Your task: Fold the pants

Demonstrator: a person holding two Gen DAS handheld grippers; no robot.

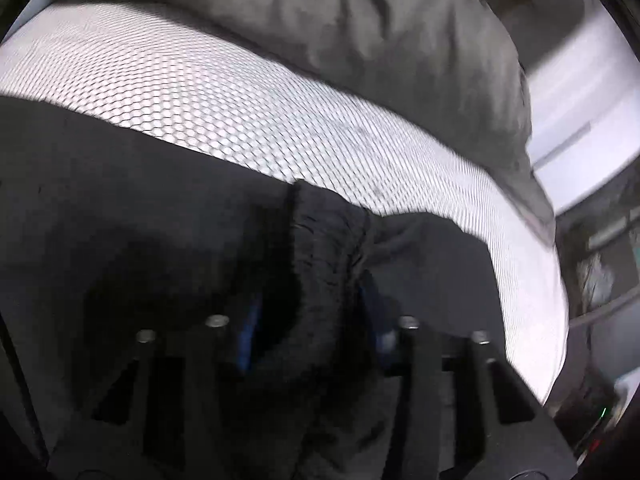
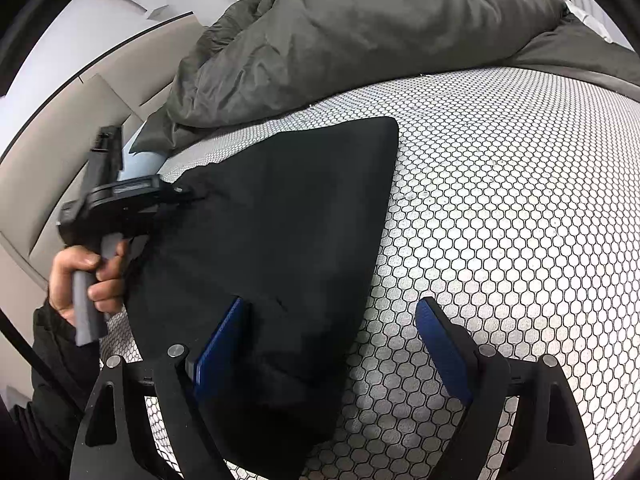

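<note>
On a honeycomb-patterned bed, black pants bunched at nine o'clock, clamped by left gripper, right gripper spread wide, nothing gripped.

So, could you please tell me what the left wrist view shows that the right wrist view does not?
Only the left wrist view shows the left gripper from behind, a bunched fold of the black pants between its blue pads. Only the right wrist view shows the person's hand on that gripper's handle, the open right gripper over the pants' edge, and the whole folded shape. Both show the pants, the honeycomb-patterned bed cover and the grey duvet.
</note>
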